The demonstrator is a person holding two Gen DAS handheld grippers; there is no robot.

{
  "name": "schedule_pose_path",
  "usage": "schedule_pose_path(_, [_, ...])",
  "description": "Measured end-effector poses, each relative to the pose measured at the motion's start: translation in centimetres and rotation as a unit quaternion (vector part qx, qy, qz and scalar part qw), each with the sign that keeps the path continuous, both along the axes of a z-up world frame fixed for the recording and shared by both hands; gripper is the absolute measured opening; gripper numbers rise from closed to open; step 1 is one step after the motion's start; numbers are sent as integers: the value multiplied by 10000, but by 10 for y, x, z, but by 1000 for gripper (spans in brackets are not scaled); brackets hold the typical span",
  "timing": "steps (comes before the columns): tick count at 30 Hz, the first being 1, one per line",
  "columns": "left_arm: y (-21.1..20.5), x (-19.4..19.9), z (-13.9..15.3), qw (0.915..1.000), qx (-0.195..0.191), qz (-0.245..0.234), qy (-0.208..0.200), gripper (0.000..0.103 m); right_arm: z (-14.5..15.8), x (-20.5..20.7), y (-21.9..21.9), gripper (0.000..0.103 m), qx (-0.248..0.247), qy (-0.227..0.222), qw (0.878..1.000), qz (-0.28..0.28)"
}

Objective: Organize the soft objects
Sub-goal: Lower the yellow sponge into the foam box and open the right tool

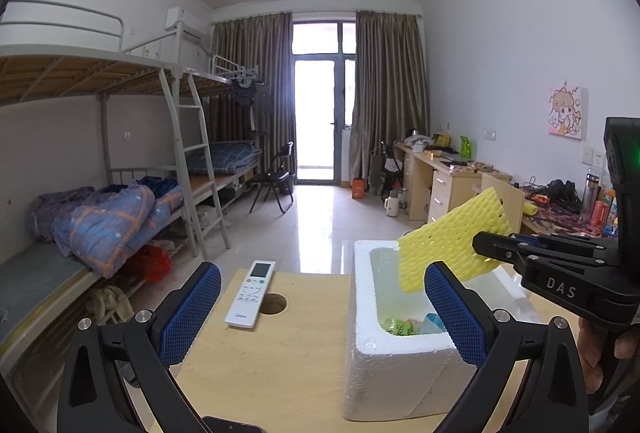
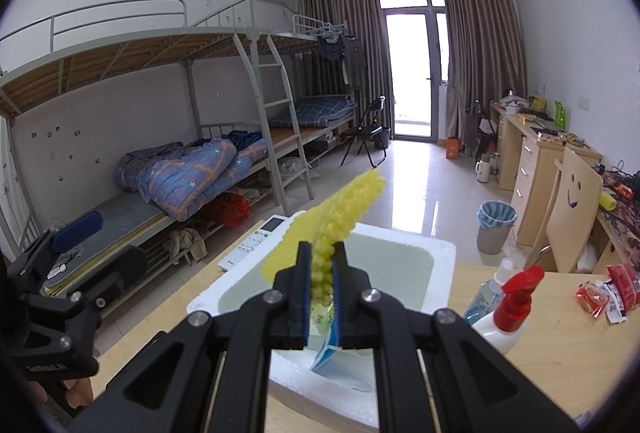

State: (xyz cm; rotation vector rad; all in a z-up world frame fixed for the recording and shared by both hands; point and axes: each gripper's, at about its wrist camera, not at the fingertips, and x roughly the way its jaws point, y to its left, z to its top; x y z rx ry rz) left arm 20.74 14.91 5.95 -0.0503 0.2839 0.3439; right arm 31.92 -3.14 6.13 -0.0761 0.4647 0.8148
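My right gripper (image 2: 322, 265) is shut on a yellow foam net sleeve (image 2: 340, 217) and holds it in the air over the white foam box (image 2: 444, 249). In the left wrist view the sleeve (image 1: 448, 241) hangs above the box (image 1: 396, 361), with the right gripper (image 1: 486, 245) reaching in from the right. Inside the box lie a green packet (image 1: 398, 325) and a blue-white packet (image 1: 430, 323); the blue-white packet (image 2: 326, 353) also shows in the right wrist view. My left gripper (image 1: 322, 309) is open and empty, low over the wooden table (image 1: 280, 373), left of the box.
A white remote control (image 1: 251, 293) lies on the table beside a round hole (image 1: 274, 303). A spray bottle with a red nozzle (image 2: 506, 313), a clear bottle (image 2: 486, 293) and red snack packets (image 2: 608, 293) sit right of the box. Beds stand left, desks right.
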Motion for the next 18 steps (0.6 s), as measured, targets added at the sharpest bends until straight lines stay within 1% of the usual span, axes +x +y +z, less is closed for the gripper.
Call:
schedule_pose_path(4, [1,-1,0,10000,-31,21,-12,102,-1,3,3,13,-56,37,10000,-23])
schedule_pose_path(5, [2,-1,-1,10000,-28,22,-4,102,-1,4,2,19,-62,59,9999,-85])
schedule_pose_path(6, [1,-2,-1,10000,-10,19,7,102,0,4,3,26,-64,108,9999,-100])
schedule_pose_path(7, [1,-2,-1,10000,2,29,6,102,1,6,5,50,-80,166,9998,-91])
schedule_pose_path(8, [1,-3,-1,10000,3,36,4,102,1,7,6,70,-74,200,9997,-78])
schedule_pose_path(9, [3,-4,-1,10000,-5,30,2,102,1,7,4,75,-9,228,9997,-75])
schedule_pose_path(10, [2,-5,0,10000,-12,32,-6,102,0,7,3,78,42,226,9997,-79])
schedule_pose_path(12, [2,-7,0,10000,-16,50,-14,102,0,6,3,78,-24,182,9998,-120])
schedule_pose_path(18, [4,-7,0,10000,-19,30,-12,102,3,4,-2,78,-6,199,9998,-88])
